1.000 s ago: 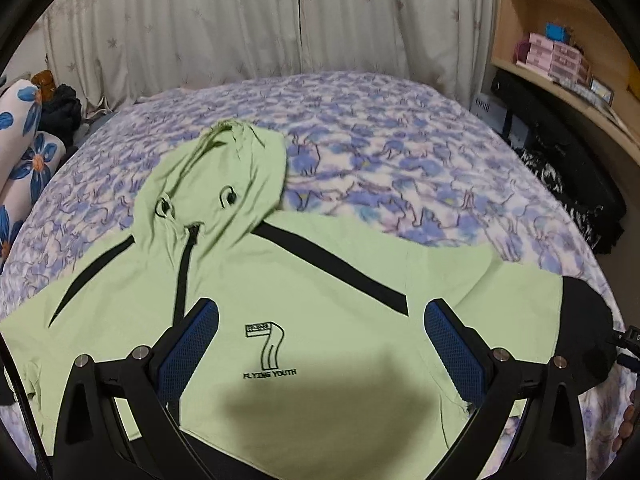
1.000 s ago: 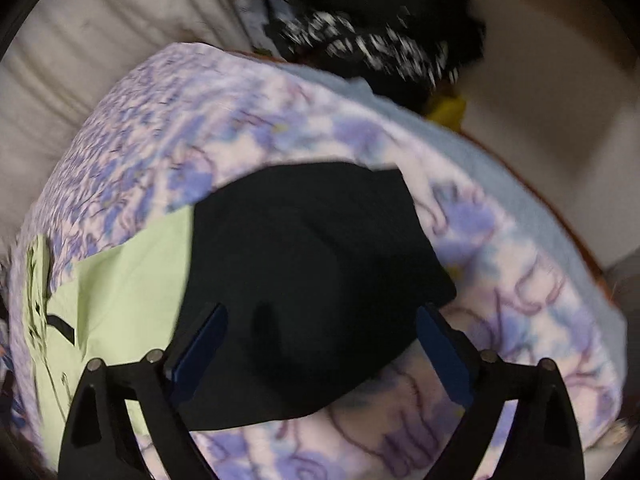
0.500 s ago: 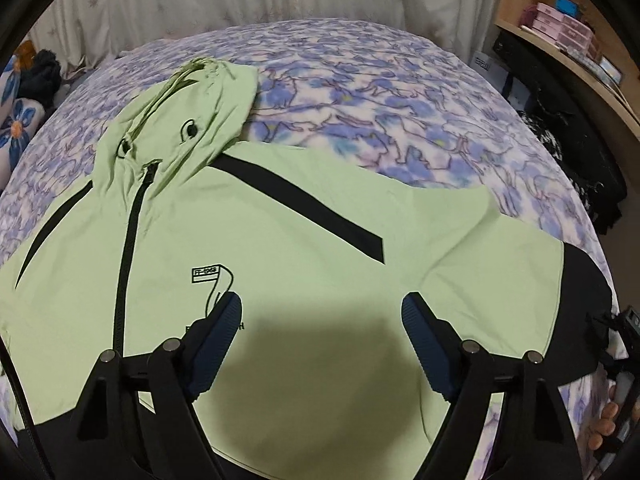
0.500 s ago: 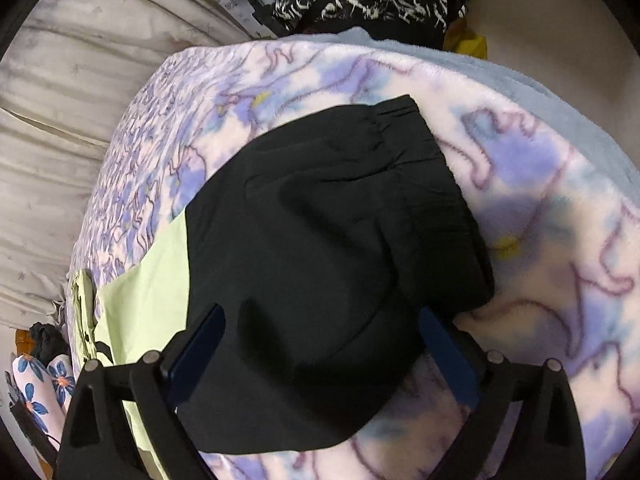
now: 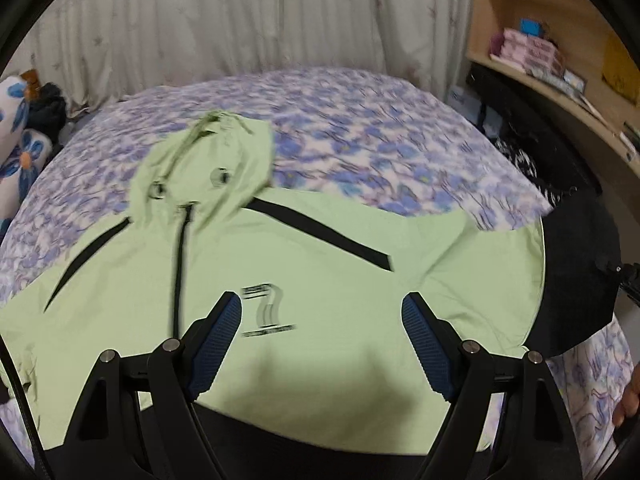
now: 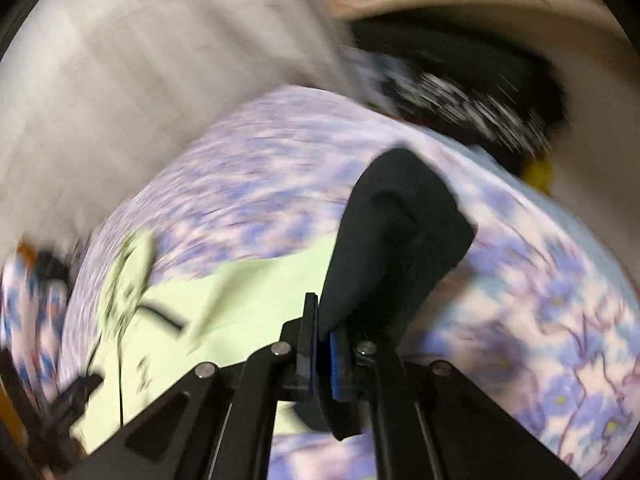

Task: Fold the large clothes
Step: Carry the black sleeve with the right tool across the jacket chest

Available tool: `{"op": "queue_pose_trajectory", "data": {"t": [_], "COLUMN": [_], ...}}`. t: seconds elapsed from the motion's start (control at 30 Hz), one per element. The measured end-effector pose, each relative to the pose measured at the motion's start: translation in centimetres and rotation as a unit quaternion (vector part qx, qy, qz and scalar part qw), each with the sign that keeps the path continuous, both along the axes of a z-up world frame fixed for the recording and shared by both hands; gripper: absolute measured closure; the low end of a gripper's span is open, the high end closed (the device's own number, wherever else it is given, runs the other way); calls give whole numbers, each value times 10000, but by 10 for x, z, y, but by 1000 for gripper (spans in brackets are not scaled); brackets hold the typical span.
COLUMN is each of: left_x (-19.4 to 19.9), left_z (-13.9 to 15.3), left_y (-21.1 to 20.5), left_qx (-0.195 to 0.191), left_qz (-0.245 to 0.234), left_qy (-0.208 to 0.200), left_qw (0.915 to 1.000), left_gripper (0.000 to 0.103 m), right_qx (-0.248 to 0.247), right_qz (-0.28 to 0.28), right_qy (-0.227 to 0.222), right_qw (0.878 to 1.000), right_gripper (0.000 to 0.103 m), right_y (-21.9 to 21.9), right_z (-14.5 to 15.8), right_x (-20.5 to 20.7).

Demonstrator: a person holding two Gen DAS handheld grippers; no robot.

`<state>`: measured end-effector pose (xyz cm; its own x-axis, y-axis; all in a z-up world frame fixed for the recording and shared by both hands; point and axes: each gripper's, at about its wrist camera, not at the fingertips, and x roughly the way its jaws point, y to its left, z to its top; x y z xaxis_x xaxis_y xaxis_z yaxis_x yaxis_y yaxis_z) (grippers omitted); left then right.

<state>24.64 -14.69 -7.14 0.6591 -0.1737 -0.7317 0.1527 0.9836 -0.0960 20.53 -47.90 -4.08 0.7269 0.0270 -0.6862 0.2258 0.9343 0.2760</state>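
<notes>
A light green hooded jacket [image 5: 320, 280] with black stripes lies front-up on the bed, hood toward the curtain. My left gripper [image 5: 322, 344] is open and empty, hovering above its chest print. The jacket's right sleeve ends in a black cuff section [image 5: 576, 280]. My right gripper [image 6: 324, 344] is shut on that black sleeve end [image 6: 400, 240] and lifts it off the bed; this view is motion-blurred. The green body [image 6: 248, 304] shows left of it.
The bed has a purple floral blanket [image 5: 380, 140]. A curtain [image 5: 240, 20] hangs behind it. Wooden shelves [image 5: 560, 60] with boxes and dark clothes [image 5: 532, 168] stand at the right. Floral pillows [image 5: 20, 148] lie at the left.
My right gripper has closed on the black sleeve end and raised it, swinging fast. My left gripper has pulled back and stays open above the jacket.
</notes>
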Motion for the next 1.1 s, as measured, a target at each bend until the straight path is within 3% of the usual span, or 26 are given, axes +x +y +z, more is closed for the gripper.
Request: {"op": "queue_pose_trajectory", "data": {"t": [0.1, 0.23, 0.4, 0.5, 0.53, 0.63, 0.87, 1.1], "left_x": [-6, -16, -25, -28, -28, -27, -21, -16], "left_z": [1, -10, -33, -39, -40, -43, -53, -78], "left_y": [35, 75, 99, 104, 104, 95, 28, -58], "left_qx": [-170, -273, -485, -735, -869, -1142, -1001, -339], "left_qz": [211, 410, 366, 268, 195, 35, -602, -1124], "left_qy": [152, 294, 620, 732, 796, 892, 1182, 1597], "left_qw": [9995, 9984, 9962, 9942, 9928, 9894, 9861, 9802], "left_gripper": [22, 22, 22, 22, 22, 22, 21, 21], "right_qx": [-258, -869, -914, -834, -837, -766, -652, -438], "right_qz": [837, 1651, 2187, 2175, 2155, 1967, 1139, 841], "right_qy": [-76, 229, 773, 739, 704, 571, 558, 610], "right_qw": [9961, 9822, 9684, 9697, 9703, 9758, 9898, 9936], "right_gripper": [99, 97, 78, 55, 52, 52, 52, 52], "right_y": [72, 159, 210, 211, 211, 201, 174, 145], "right_z": [4, -32, -88, -91, -90, -85, -85, -84], "right_x": [3, 8, -4, -22, -28, -48, -71, -87]}}
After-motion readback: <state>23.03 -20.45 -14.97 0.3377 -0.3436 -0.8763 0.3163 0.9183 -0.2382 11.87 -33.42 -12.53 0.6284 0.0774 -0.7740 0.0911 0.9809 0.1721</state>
